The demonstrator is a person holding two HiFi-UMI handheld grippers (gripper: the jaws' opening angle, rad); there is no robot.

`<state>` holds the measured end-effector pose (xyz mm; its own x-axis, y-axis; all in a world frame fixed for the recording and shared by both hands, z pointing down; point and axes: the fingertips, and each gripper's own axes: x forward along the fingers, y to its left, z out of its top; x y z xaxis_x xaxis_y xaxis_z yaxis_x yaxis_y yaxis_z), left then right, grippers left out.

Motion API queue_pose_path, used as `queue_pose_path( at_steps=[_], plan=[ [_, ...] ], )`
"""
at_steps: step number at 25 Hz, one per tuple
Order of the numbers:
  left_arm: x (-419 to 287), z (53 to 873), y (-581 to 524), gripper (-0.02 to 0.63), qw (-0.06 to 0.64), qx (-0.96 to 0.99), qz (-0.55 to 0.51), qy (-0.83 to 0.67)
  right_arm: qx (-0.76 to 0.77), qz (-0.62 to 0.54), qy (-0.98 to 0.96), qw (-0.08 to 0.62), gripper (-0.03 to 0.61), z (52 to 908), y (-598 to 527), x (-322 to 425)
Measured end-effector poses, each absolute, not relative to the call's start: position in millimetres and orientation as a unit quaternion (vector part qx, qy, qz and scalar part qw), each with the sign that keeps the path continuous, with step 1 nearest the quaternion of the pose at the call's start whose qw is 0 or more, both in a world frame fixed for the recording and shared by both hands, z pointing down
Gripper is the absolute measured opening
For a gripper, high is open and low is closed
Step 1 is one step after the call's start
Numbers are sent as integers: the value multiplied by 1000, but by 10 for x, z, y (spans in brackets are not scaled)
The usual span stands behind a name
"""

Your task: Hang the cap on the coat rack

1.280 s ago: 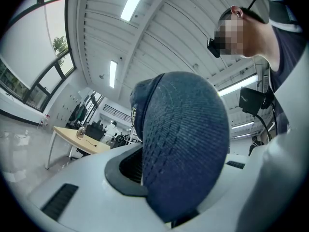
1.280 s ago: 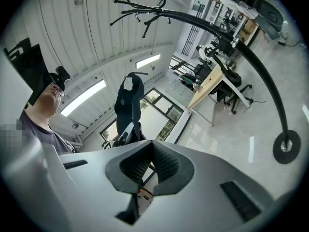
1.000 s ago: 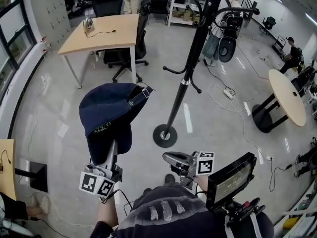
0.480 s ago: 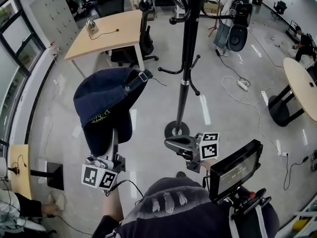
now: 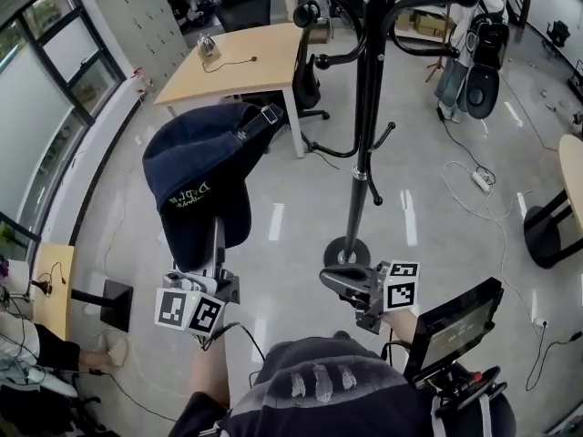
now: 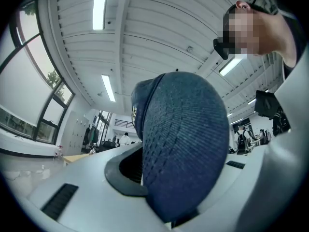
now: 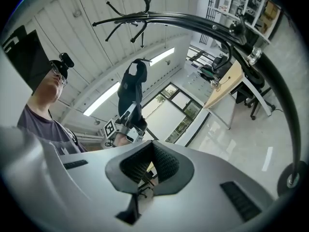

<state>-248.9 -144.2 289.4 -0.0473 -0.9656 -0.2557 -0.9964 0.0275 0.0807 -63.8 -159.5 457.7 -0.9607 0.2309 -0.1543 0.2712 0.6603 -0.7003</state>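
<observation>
The left tongs (image 5: 217, 237) point up and away from the person, closed on the lower edge of a dark blue cap (image 5: 199, 173). In the left gripper view the cap's cloth fills the gap between the jaws and is pinched there. The cap is held in the air above the pale floor (image 5: 282, 221), with its adjusting strap (image 5: 258, 126) turned to the right, toward the coat rack (image 5: 368, 107). The cap sits left of the rack's black pole and apart from it, and it rests on none of the hooks. One curved arm with a round knob (image 5: 305, 12) reaches out at the far side, above and right of the cap. The rack's round base (image 5: 348, 251) stands on the floor just beyond the right tongs (image 5: 333, 279). The right tongs are drawn together with nothing between them and are held low, near the person's body. Farther off, behind the cap, stands a wooden counter (image 5: 246, 57) with an office chair (image 5: 307, 73) beside it.
</observation>
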Motion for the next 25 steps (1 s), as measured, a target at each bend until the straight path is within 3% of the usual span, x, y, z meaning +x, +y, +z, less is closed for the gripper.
queue_pose_path(
  at_steps=[11, 25],
  plan=[
    [-2842, 2579, -2187, 117, 73, -674, 144, 721, 80, -399, 912, 46, 5, 4673, -1992, -551],
    [-3787, 2374, -3230, 117, 52, -720, 190, 666, -4, -372, 925, 74, 5, 4554, -2399, -1432]
  ],
)
